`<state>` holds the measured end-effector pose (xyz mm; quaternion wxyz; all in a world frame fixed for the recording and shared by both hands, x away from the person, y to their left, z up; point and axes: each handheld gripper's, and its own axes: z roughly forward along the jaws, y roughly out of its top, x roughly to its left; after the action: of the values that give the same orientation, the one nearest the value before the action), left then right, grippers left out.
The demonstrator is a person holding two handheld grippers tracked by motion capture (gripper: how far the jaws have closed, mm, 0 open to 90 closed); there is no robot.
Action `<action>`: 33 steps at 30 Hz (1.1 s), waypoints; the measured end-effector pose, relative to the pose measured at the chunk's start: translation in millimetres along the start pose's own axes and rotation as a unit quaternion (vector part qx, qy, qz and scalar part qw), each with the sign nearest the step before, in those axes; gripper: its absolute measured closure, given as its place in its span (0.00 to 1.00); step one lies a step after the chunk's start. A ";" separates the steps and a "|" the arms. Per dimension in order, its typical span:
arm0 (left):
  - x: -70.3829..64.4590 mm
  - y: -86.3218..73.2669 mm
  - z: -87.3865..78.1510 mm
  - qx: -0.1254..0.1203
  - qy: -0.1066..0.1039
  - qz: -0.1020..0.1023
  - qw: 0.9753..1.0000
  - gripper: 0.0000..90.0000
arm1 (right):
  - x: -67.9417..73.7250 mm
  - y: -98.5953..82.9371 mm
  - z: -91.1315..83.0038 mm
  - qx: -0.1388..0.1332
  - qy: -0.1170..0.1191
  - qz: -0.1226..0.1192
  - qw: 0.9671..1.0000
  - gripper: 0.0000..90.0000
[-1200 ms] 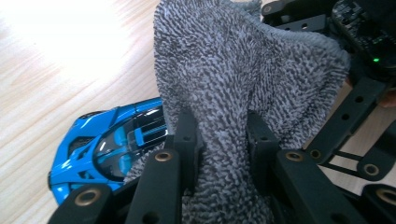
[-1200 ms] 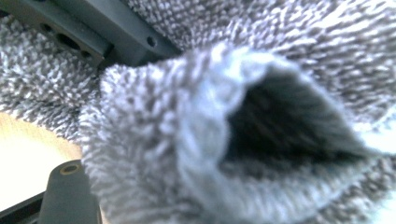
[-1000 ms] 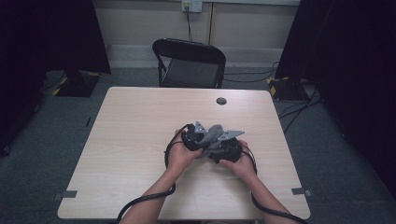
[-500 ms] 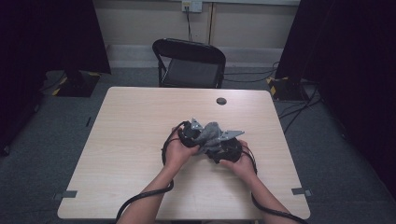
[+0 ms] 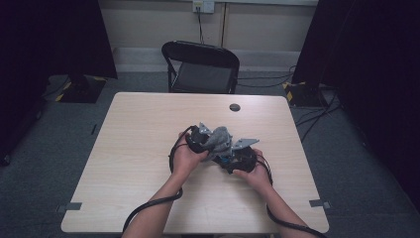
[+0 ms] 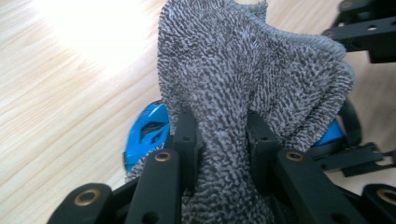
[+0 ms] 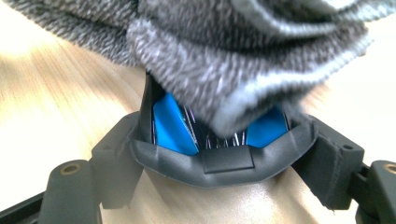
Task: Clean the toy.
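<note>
Grippers sit a touch farther toward the chair (image 5: 200, 67) than half a second ago, the left one having edged up and inward, so the grey cloth (image 5: 218, 139) now bunches higher between them. The change is small; both hands stay pressed close together near the middle of the table (image 5: 129, 148).

The left gripper (image 6: 219, 135) has its jaws drawn in tight on a fold of the grey cloth, which rises from between them and drapes over a blue and black object (image 6: 147, 133) lying on the wood just beyond. The right gripper (image 7: 219, 140) has that same blue and black object (image 7: 170, 123) wedged between its jaws, nearly closed around it, with the cloth (image 7: 210, 60) hanging over the top and hiding most of it.

Between the chair and the hands, a small dark round disc (image 5: 235, 107) is set in the tabletop near the far edge, well apart from the work.

Count: two grippers, one cloth, one blue and black object, one disc, one chair, one table.
</note>
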<state>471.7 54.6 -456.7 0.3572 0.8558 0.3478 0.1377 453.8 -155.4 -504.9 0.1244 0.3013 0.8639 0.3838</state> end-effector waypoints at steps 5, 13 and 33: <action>6.2 -1.2 0.2 0.002 0.007 -0.006 1.000 0.79 | 0.0 0.0 0.0 0.000 0.000 0.000 1.000 0.26; 14.8 -2.8 2.6 0.008 0.013 -0.017 1.000 0.79 | 0.0 0.0 0.0 0.000 0.000 0.000 1.000 0.26; 35.8 -9.0 4.6 0.012 0.028 -0.050 0.998 0.79 | 0.0 0.0 0.0 0.000 0.000 0.000 1.000 0.26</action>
<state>495.3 81.5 -466.8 0.3434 0.8374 0.4019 0.1391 453.8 -155.4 -505.0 0.1245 0.3012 0.8639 0.3840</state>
